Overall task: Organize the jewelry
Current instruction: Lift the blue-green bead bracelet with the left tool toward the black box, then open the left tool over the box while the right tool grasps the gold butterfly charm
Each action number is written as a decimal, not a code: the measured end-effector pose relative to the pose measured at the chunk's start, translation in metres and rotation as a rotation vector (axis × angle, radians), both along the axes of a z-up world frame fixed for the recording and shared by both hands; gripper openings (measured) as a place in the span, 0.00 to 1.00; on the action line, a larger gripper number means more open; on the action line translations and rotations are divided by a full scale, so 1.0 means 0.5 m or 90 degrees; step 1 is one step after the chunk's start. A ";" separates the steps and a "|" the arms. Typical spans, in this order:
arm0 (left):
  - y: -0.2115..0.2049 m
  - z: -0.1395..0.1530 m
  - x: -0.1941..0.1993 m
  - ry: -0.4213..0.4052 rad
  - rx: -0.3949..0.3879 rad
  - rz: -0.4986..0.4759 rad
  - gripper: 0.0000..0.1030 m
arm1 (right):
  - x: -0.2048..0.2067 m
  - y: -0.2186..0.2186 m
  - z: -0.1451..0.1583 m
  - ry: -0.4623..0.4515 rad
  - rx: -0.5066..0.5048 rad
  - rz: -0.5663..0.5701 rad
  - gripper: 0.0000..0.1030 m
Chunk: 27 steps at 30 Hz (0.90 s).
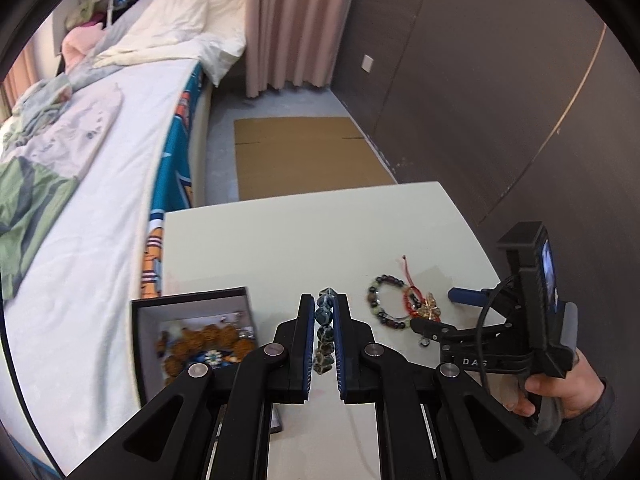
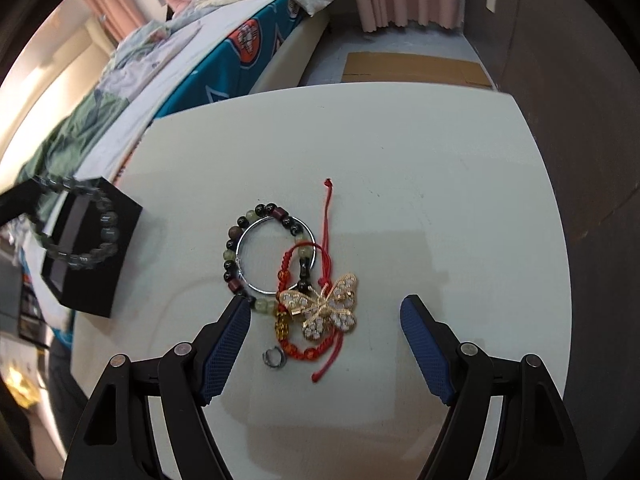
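My left gripper point(image 1: 324, 300) is shut on a grey-blue bead bracelet point(image 1: 324, 332), held above the white table point(image 1: 280, 240) just right of the black jewelry box point(image 1: 192, 308). The bracelet also shows at the far left of the right wrist view point(image 2: 80, 236), in front of the box point(image 2: 92, 248). The box holds brown beads and other pieces. My right gripper point(image 2: 324, 312) is open, just above a gold butterfly brooch point(image 2: 324, 308). Around the brooch lie a red cord bracelet point(image 2: 316, 352), a dark-and-green bead bracelet point(image 2: 236, 256), a silver bangle point(image 2: 276, 256) and a small ring point(image 2: 274, 358).
A bed point(image 1: 100, 160) with bedding runs along the table's left side. Flat cardboard point(image 1: 304, 156) lies on the floor beyond the table. A dark wall point(image 1: 500, 100) is to the right and a pink curtain point(image 1: 288, 20) at the back.
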<state>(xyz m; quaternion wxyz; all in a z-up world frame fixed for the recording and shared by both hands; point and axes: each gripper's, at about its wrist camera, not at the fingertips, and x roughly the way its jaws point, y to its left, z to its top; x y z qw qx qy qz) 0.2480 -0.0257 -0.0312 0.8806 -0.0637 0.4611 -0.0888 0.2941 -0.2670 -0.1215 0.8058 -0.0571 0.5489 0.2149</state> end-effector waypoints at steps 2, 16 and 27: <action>0.017 0.006 -0.006 -0.005 -0.001 0.011 0.09 | -0.002 0.008 -0.001 -0.008 -0.022 0.004 0.74; 0.138 0.007 -0.045 -0.010 -0.016 0.086 0.09 | -0.013 0.014 0.022 0.009 0.021 -0.022 0.38; 0.161 -0.015 -0.024 0.000 -0.085 0.074 0.09 | -0.043 0.029 0.100 -0.024 0.055 -0.032 0.38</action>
